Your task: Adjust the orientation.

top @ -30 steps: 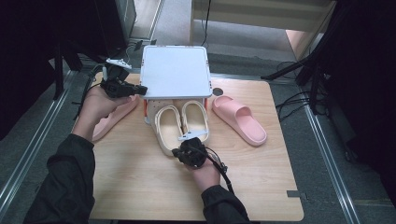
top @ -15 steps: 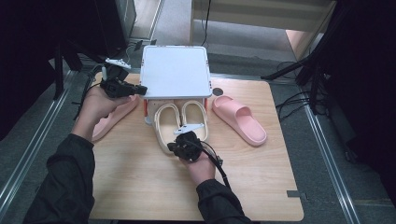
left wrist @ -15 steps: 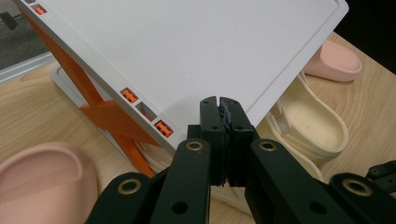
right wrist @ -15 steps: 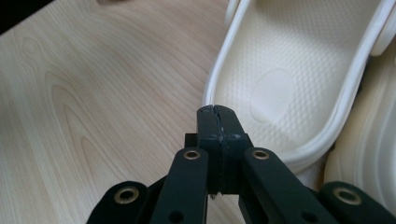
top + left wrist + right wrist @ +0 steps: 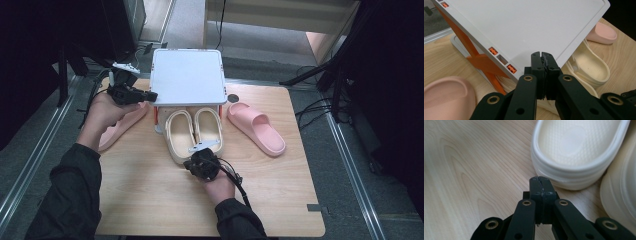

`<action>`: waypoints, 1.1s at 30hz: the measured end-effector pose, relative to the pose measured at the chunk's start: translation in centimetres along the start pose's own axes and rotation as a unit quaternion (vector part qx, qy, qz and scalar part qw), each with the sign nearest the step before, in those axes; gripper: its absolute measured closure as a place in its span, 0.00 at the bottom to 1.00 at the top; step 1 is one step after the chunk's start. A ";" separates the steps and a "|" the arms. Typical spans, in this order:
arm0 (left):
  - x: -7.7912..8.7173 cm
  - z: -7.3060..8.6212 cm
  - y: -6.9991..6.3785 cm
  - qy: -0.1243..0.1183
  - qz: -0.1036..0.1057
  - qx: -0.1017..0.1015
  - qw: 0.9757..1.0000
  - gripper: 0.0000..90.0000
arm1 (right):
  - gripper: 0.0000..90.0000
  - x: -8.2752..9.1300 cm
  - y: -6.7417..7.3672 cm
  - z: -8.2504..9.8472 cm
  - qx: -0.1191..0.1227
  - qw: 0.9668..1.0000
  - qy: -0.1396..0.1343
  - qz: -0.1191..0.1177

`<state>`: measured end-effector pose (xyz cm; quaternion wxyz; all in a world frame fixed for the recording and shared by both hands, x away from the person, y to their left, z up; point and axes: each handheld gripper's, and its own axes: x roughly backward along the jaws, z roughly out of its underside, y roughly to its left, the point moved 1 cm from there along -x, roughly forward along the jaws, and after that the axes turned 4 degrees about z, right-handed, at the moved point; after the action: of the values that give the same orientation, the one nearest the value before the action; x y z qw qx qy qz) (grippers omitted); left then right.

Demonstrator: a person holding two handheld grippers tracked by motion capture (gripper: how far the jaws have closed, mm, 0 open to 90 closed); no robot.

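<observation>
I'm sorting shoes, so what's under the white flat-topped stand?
The toe ends of two cream rubber slippers sit under the white flat-topped stand, beside its orange legs. The top covers the space farther back.

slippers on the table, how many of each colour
cream slippers: 2, side by side, toes under the white rack
pink slippers: 2, one left of the rack, one right of it
total: 4 slippers
</observation>
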<state>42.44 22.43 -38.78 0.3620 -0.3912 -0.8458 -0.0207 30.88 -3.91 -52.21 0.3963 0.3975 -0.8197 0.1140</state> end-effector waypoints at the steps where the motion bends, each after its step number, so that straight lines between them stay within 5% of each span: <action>1: 0.0 0.0 0.0 0.000 0.000 0.000 1.000 0.98 | 1.00 -0.1 -0.1 0.0 -0.002 1.000 0.001 0.005; 6: 0.0 0.0 0.0 0.000 -0.001 0.000 1.000 0.98 | 1.00 -0.4 -0.4 -1.0 -0.017 1.000 -0.009 0.006; 15: 0.0 0.0 0.0 -0.001 -0.001 0.000 1.000 0.98 | 1.00 -2.4 -0.9 -3.9 -0.004 0.999 0.002 0.040; 33: 0.1 0.1 0.2 -0.002 0.003 0.003 1.000 0.98 | 1.00 -5.9 -2.5 -8.2 -0.053 0.996 -0.012 0.075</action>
<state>42.49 22.61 -38.83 0.3619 -0.3925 -0.8454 -0.0162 39.54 1.88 -51.46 0.3974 0.3149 -0.8567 0.0951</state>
